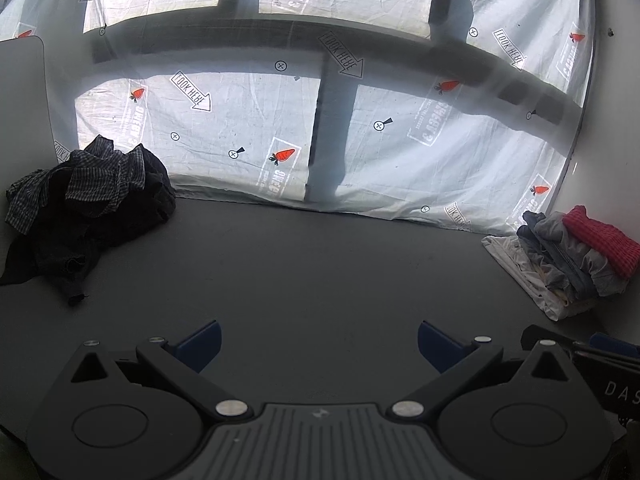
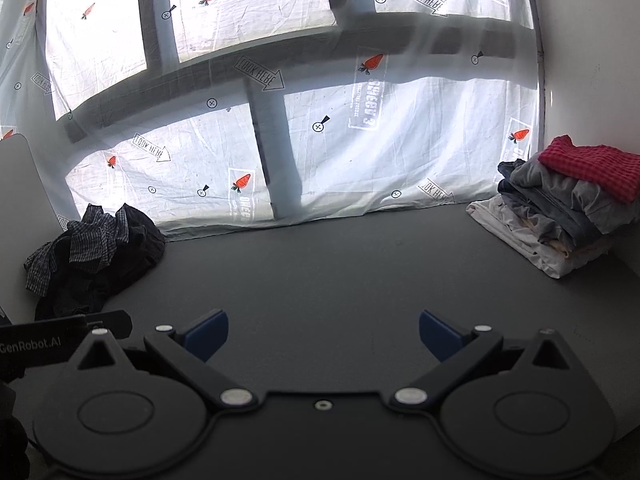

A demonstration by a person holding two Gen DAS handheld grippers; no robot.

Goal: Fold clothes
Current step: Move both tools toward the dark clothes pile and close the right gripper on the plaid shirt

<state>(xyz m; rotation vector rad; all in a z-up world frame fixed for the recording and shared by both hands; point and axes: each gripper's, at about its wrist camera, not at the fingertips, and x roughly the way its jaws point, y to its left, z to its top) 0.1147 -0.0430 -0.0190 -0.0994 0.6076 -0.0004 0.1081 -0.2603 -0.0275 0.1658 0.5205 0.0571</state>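
Note:
A crumpled heap of dark clothes point(image 1: 84, 216) with a checked shirt on top lies at the table's far left, also the dark heap point(image 2: 96, 252) in the right wrist view. A folded stack point(image 1: 568, 264) topped by a red knit piece point(image 1: 600, 240) sits at the far right; the same stack point(image 2: 560, 216) shows in the right wrist view. My left gripper point(image 1: 319, 346) hovers open over the bare dark table point(image 1: 304, 272), holding nothing. My right gripper point(image 2: 323, 336) is likewise open with nothing in it, side by side with the left one.
A white printed sheet point(image 1: 248, 132) with carrots and arrows hangs behind the table, backlit by a window. A grey panel point(image 1: 20, 100) stands at the far left and a white wall point(image 2: 592, 60) at the right. The other gripper's body shows at each view's edge.

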